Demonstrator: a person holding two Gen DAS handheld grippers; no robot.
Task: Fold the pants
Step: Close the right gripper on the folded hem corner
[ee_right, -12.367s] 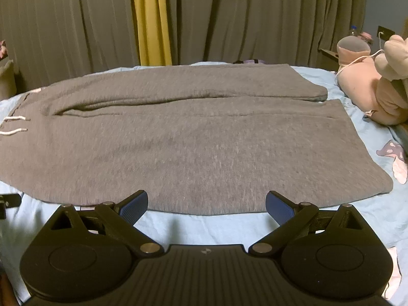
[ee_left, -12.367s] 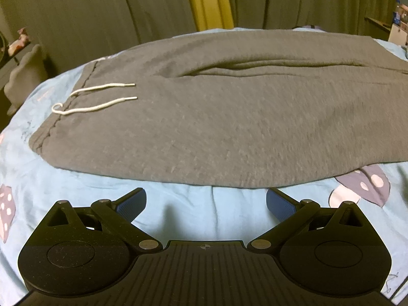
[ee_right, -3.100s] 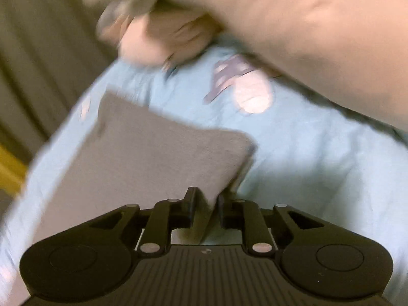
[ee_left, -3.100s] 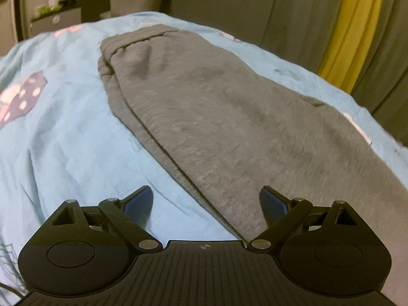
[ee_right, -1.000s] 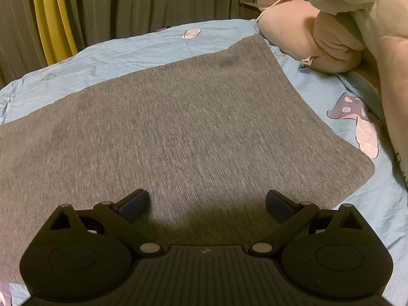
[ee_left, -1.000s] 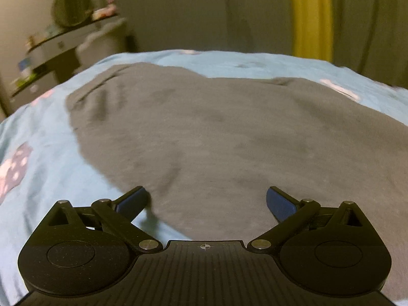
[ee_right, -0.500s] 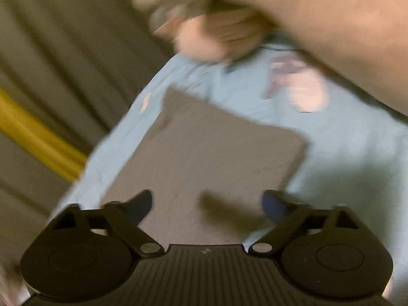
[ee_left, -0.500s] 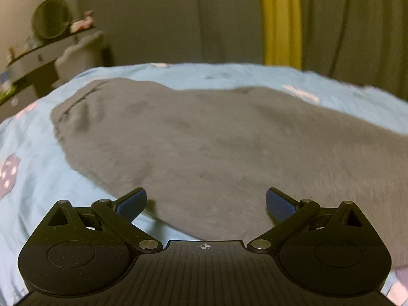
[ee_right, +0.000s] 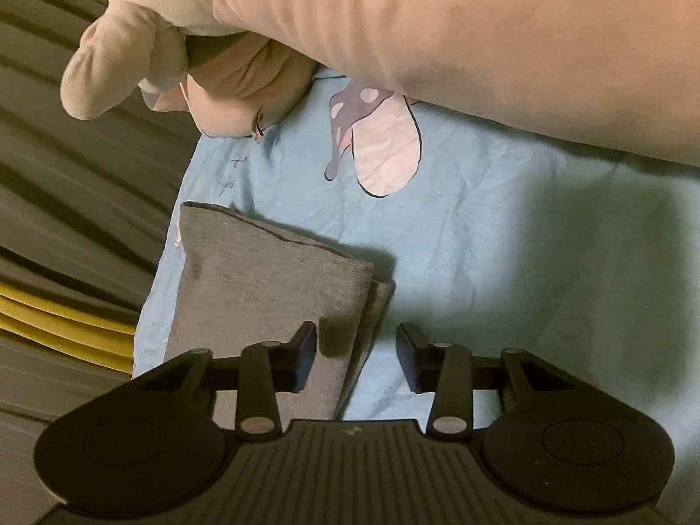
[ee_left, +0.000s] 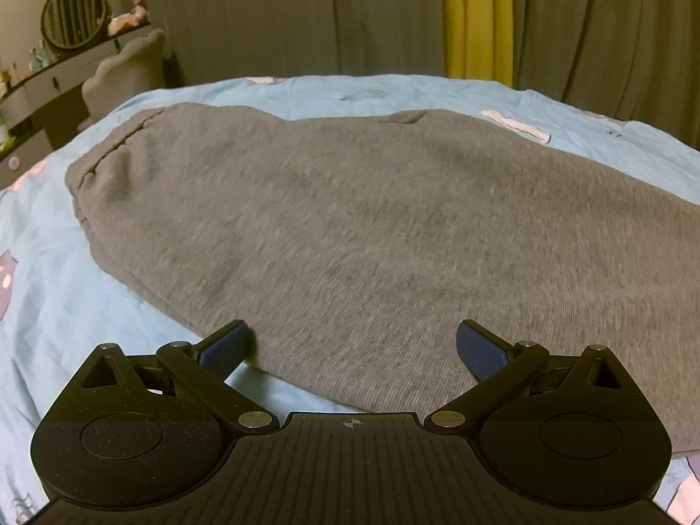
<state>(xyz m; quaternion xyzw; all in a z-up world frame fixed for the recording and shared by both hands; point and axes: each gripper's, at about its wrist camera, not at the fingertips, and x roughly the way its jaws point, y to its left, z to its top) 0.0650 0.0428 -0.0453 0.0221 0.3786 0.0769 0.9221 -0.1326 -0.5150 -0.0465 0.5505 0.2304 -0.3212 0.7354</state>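
Note:
Grey sweatpants (ee_left: 350,218) lie folded lengthwise on the light blue bed sheet (ee_left: 65,306), with the elastic waistband (ee_left: 100,162) at the far left. My left gripper (ee_left: 352,345) hovers open over the near folded edge, touching nothing. In the rolled right wrist view the leg end of the sweatpants (ee_right: 253,280) shows its stacked hems. My right gripper (ee_right: 356,345) is at the near corner of that end, its jaws closing. The layered edge sits between them, and the pads stand apart from it.
A large pink plush toy (ee_right: 437,22) lies on the sheet (ee_right: 525,240) just beyond the leg end. Dark curtains (ee_left: 306,13) with a yellow strip (ee_left: 474,13) hang behind the bed. A dresser with a round mirror (ee_left: 72,13) and a chair (ee_left: 127,70) stand at the left.
My right gripper has rolled and swung from above the flat fabric to the corner of the leg end, and its jaws have narrowed. The left gripper's view has only shifted a little.

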